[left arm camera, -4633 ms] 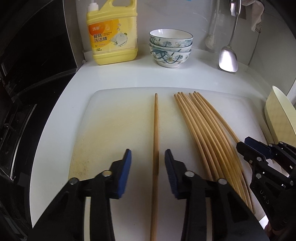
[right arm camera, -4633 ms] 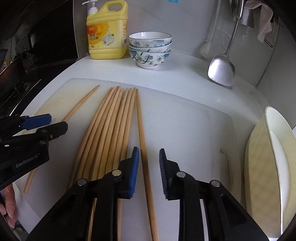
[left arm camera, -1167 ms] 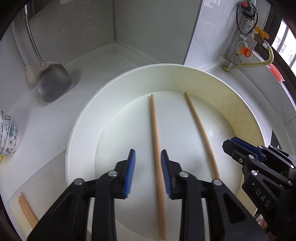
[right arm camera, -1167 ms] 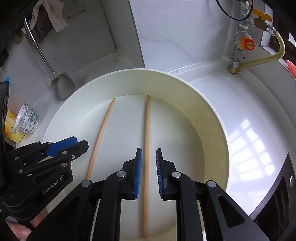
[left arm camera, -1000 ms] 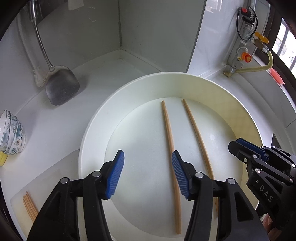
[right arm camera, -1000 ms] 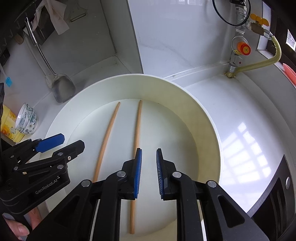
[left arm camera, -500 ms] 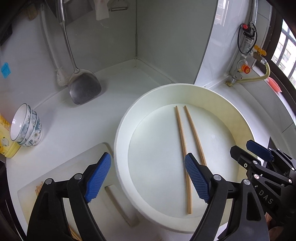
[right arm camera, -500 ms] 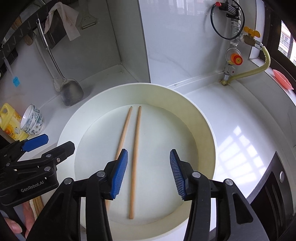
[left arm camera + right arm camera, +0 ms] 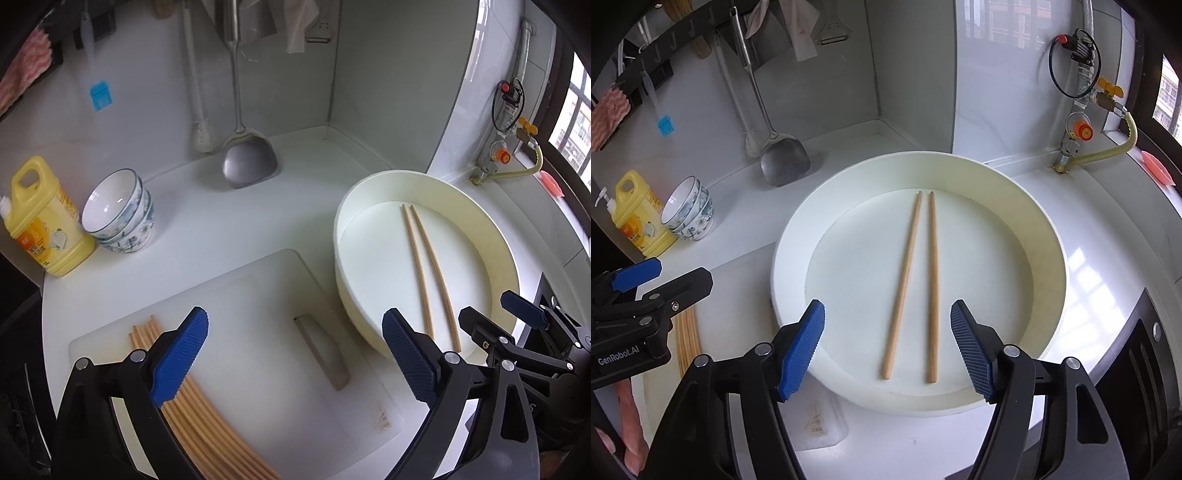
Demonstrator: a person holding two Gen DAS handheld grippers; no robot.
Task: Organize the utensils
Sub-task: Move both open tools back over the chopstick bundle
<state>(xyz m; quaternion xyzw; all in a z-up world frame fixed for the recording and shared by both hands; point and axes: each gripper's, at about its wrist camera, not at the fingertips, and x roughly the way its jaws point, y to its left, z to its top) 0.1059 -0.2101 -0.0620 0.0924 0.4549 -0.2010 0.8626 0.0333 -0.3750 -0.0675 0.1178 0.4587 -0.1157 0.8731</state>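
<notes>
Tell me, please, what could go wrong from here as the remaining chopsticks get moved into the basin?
1. The bundle lies packed side by side on the board, so the open left tool may pinch several sticks or scatter them.
2. The basin butts against the board's edge; a low carry could catch its rim.
3. The two chopsticks already in the basin lie loose, so dropping more in could knock them askew.

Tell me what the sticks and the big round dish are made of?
The two chopsticks look like bare wood or bamboo: tan, matte, no shine. The dish is probably plastic, maybe enamel: smooth, cream-white, with a faint yellowish tint on its wall.
</notes>
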